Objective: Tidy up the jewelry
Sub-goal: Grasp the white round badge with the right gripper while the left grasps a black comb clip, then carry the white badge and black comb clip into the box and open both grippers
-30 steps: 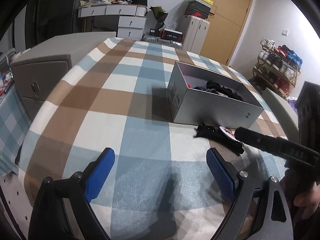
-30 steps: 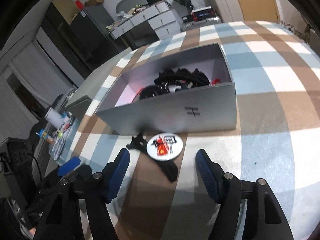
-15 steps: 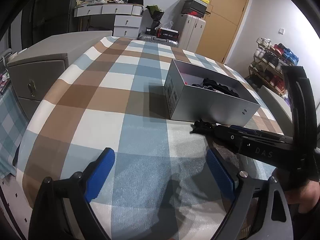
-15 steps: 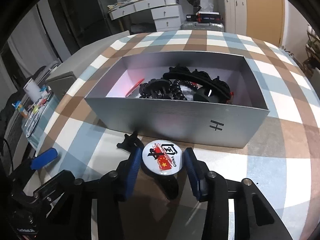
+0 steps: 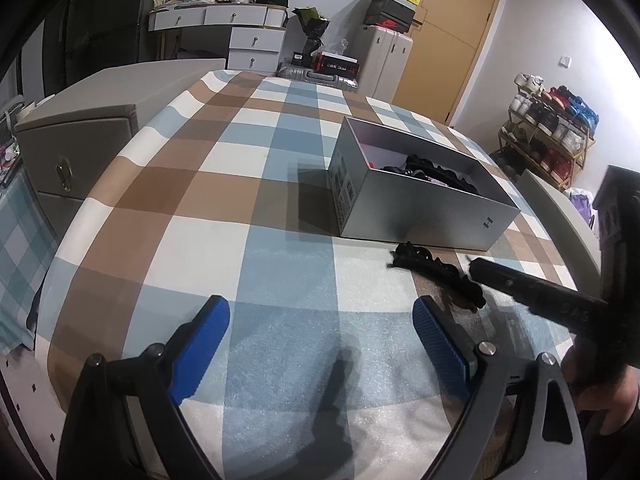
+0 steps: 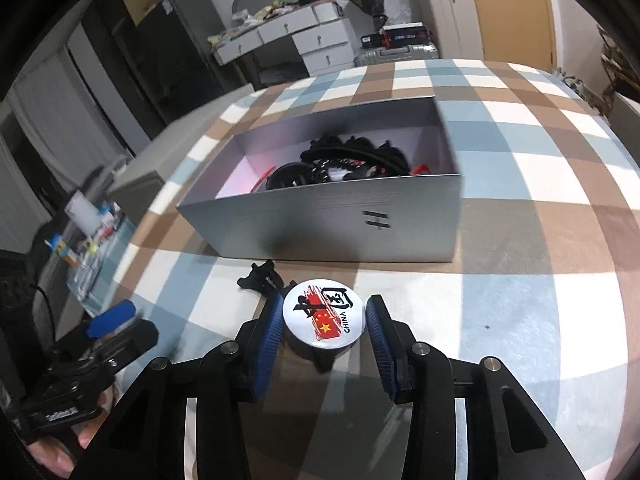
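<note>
From my right wrist view, the round white badge with red and black print [image 6: 323,317] hides most of the black hair accessory [image 6: 262,277] beneath it. The tangled black items in the grey cardboard box [image 6: 340,216] stay indistinct. My left wrist view cuts off the right gripper [image 5: 520,286].

left wrist view: rides the gripper, tilted down over the checked cloth [image 5: 280,184], grey box [image 5: 420,216] farther off, right of centre | right wrist view: same downward tilt, much nearer, box [image 6: 340,216] mid-frame | shared: box, cloth, white drawers [image 5: 252,46] along upper edge
</note>
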Demonstrator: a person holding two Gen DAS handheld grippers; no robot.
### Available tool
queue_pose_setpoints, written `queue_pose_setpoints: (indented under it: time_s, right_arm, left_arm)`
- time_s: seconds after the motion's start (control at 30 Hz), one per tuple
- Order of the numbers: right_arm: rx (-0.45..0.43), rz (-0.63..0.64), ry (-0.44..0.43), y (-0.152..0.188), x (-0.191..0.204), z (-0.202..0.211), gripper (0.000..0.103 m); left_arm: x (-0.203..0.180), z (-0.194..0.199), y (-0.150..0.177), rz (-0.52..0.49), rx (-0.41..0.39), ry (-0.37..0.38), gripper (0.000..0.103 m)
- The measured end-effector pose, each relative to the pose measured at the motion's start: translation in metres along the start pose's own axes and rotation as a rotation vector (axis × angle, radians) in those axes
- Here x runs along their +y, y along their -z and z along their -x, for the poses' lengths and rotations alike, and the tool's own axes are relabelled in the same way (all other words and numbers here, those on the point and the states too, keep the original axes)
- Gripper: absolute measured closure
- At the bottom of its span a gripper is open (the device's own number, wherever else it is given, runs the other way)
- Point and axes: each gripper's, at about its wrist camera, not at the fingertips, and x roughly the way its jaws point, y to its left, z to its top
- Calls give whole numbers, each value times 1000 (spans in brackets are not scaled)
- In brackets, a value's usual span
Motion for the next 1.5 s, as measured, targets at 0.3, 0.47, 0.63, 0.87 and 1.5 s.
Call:
queue_pose_setpoints:
  time_s: [0.3, 0.47, 0.63, 0.87, 1.5]
  right_arm:
    - [-41, -84, -8, 8, -32, 26, 62]
    - [-76, -127, 3, 14, -53, 45, 62]
    - [-103, -145, 0, 19, -66, 58, 62]
    - [-136, -146, -39, 22, -75, 67, 62]
    - [-158, -154, -79, 31, -85, 76, 62]
  left_arm:
    - [-23, -13, -8, -8, 60, 41, 13]
    - [-49, -23, -14, -55, 92, 77, 13]
    - [-74, -39, -19, -81, 131, 116, 13]
    - [-91, -55, -24, -114, 129, 39, 13]
    - [-106, -62, -12, -305, 177, -34, 16]
